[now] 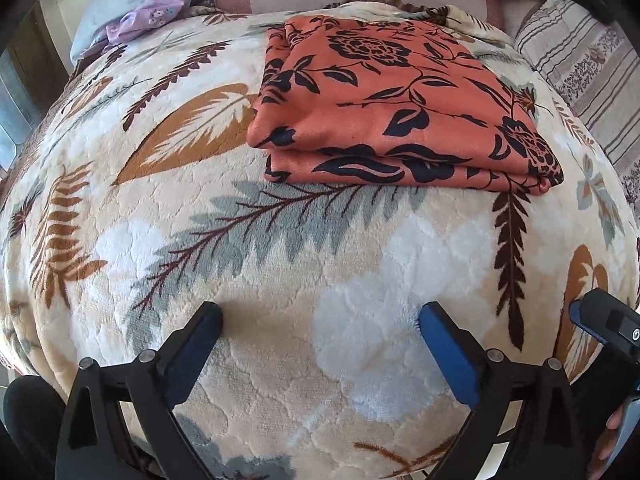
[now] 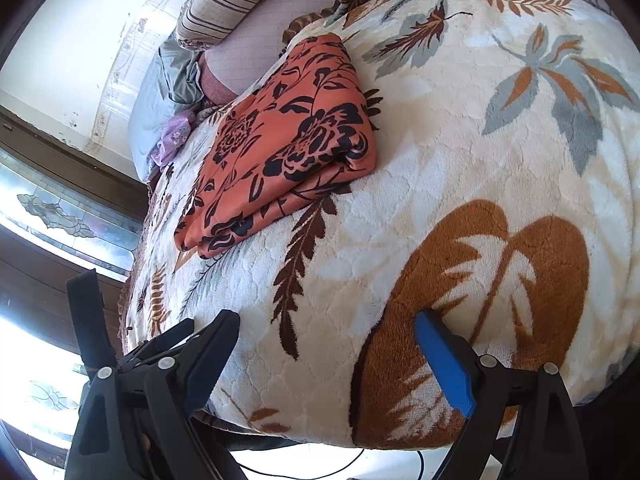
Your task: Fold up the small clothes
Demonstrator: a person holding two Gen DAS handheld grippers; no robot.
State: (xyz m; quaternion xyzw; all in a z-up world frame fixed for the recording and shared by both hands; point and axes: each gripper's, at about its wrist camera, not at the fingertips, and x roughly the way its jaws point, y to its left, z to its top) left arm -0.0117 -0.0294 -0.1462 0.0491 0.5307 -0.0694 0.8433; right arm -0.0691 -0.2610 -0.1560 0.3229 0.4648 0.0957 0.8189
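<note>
Nearest in the left wrist view, the left tool (image 1: pixel 320 316) hangs over the cream plush blanket with brown, tan and grey leaf print (image 1: pixel 280 272) that covers the bed, its black fingers with blue pads spread wide and nothing between them. The pads stand just above or on the pile; which cannot be told. At the right edge of that view a part of the right tool's finger shows, with a fingertip of the person's hand below it.

In the right wrist view, the right tool (image 2: pixel 326 322) sits near the blanket's near edge, over a large tan leaf, its jaws also wide apart and empty. The other tool's black finger stands up at its left, beyond the bed's left edge.

Farther in, toward the far side of the bed, lies the orange cloth with black flower and leaf print (image 1: pixel 392 108), folded into a flat, layered rectangle, its stacked folded edges facing the tools. It rests on the blanket, well apart from both tools.

Beyond it, at the far left corner, lie a crumpled lilac flowered garment (image 1: pixel 148 18) and pale grey-blue cloth (image 2: pixel 160 88). Striped beige pillows (image 1: pixel 588 76) lie along the far right edge.
</note>
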